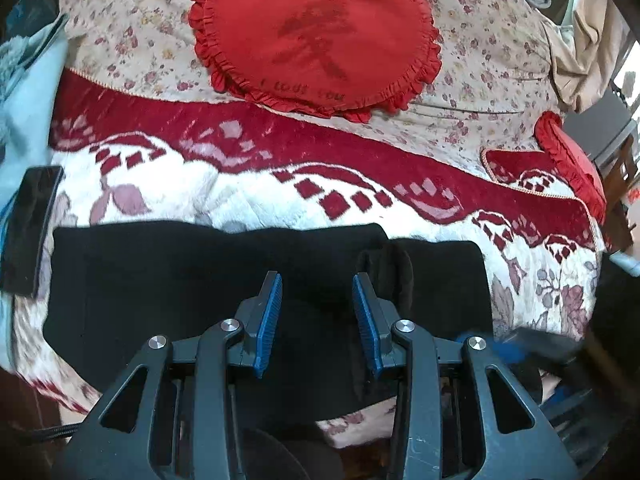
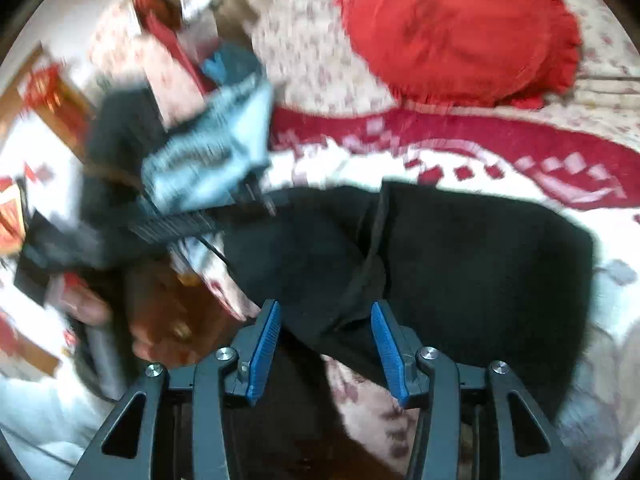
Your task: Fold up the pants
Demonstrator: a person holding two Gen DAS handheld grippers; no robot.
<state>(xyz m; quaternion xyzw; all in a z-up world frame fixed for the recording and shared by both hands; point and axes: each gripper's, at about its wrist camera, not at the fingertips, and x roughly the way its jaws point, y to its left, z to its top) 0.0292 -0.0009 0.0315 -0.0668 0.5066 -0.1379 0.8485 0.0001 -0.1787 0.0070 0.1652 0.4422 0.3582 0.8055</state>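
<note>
Black pants lie folded into a wide rectangle on the red and white blanket, near the bed's front edge. My left gripper hovers over their middle, open, with only the flat cloth beneath its blue pads. In the right wrist view the pants show a crease with a thin drawstring. My right gripper stands open above their near left edge, and nothing is pinched. A blurred blue patch at the right of the left wrist view is my right gripper.
A red heart-shaped ruffled cushion rests on the floral sheet behind the pants. A dark phone lies at the bed's left edge, and a smaller red cushion at the right. Blurred grey-blue cloth sits at the left.
</note>
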